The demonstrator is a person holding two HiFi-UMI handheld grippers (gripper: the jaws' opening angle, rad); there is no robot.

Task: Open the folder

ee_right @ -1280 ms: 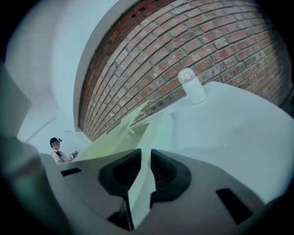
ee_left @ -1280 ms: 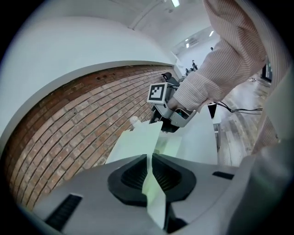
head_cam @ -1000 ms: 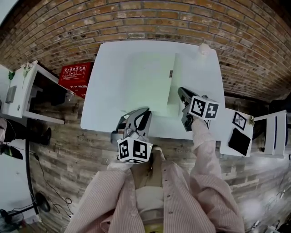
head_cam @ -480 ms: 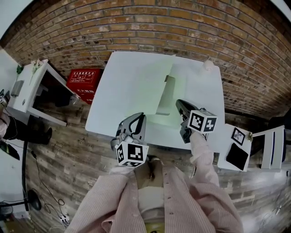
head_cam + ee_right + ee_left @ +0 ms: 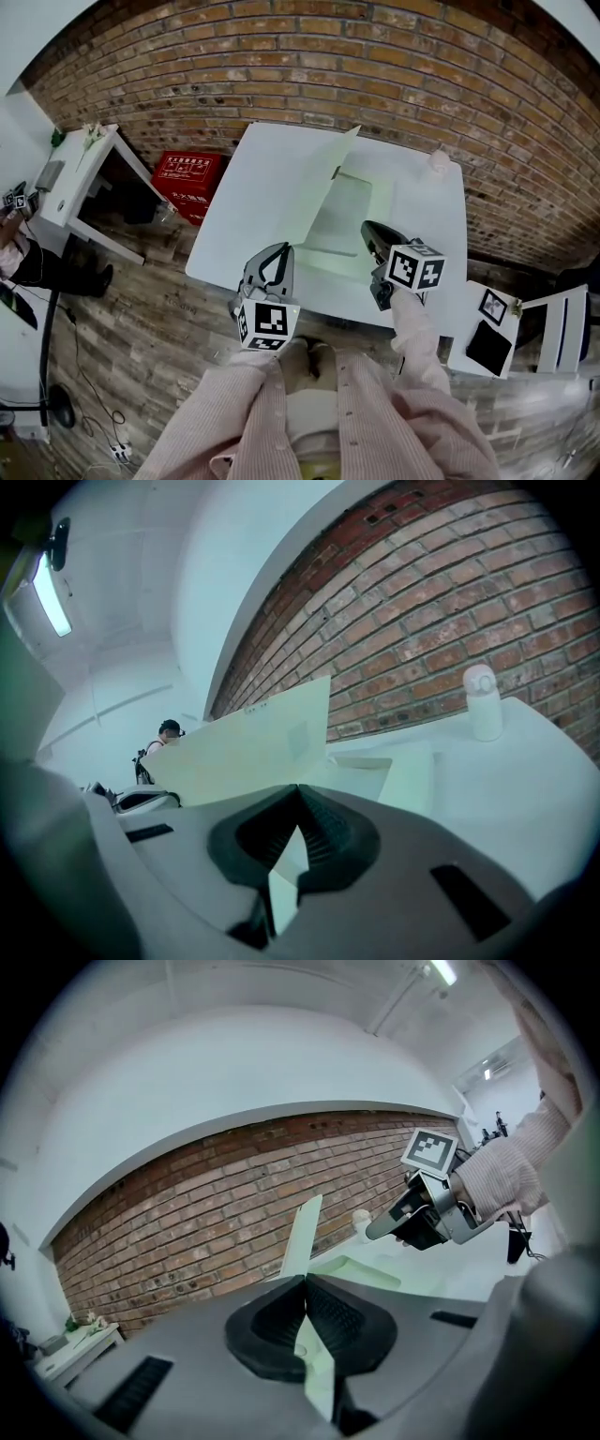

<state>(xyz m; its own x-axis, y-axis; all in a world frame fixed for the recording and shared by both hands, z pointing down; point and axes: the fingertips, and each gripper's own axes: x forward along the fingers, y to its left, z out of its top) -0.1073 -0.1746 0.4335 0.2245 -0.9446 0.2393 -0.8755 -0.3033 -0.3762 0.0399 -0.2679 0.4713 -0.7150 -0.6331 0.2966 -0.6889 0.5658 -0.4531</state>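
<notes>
The left gripper (image 5: pixel 305 1283) has its jaws pressed together on a thin pale green sheet, the cover (image 5: pixel 302 1237) of the folder (image 5: pixel 352 211). From the pads, the cover rises edge-on and tilted towards the brick wall (image 5: pixel 328 66). The right gripper (image 5: pixel 298 797) is likewise closed, its pads pinching the near edge of the folder's lower leaf (image 5: pixel 286 864), which runs flat away from it. In the head view the folder lies half open near the middle of the white table (image 5: pixel 427 272), with the cover lifted on the left side and the inside facing up. Both grippers are at the table's near edge, the right one just beside the folder's near right corner. A small white bottle (image 5: pixel 439 161) stands well apart at the far right corner.
</notes>
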